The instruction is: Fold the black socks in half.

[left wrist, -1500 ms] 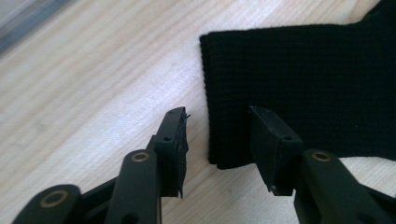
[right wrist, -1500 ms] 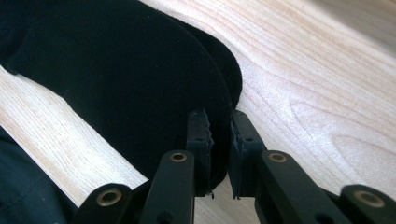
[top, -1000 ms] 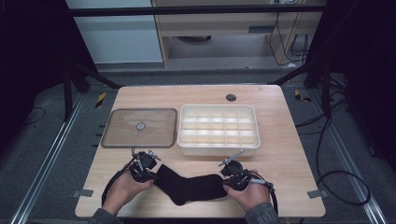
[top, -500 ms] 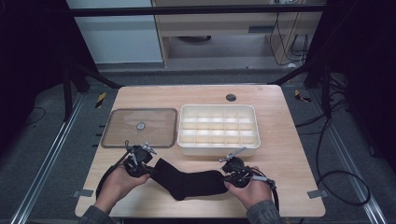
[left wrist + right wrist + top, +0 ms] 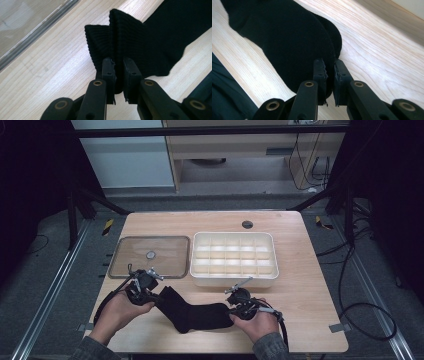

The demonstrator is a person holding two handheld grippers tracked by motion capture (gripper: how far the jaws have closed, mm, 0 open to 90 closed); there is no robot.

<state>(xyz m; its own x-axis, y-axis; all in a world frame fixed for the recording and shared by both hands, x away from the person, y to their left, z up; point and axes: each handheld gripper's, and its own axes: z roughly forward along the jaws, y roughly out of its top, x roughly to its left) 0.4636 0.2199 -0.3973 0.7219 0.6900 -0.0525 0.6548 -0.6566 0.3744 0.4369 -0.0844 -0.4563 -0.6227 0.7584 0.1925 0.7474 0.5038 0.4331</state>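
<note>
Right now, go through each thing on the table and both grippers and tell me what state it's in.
Black sock: flat on the table, pinched at both ends.
Left gripper: shut on the sock's ribbed cuff.
Right gripper: shut on the sock's toe end.
Divided white box: open, compartments empty.
Clear lid: off the box, flat beside it.

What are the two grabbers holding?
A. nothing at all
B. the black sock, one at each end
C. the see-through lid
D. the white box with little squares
B: the left gripper pinches the ribbed cuff of the black sock, and the right gripper pinches its toe end.
</note>
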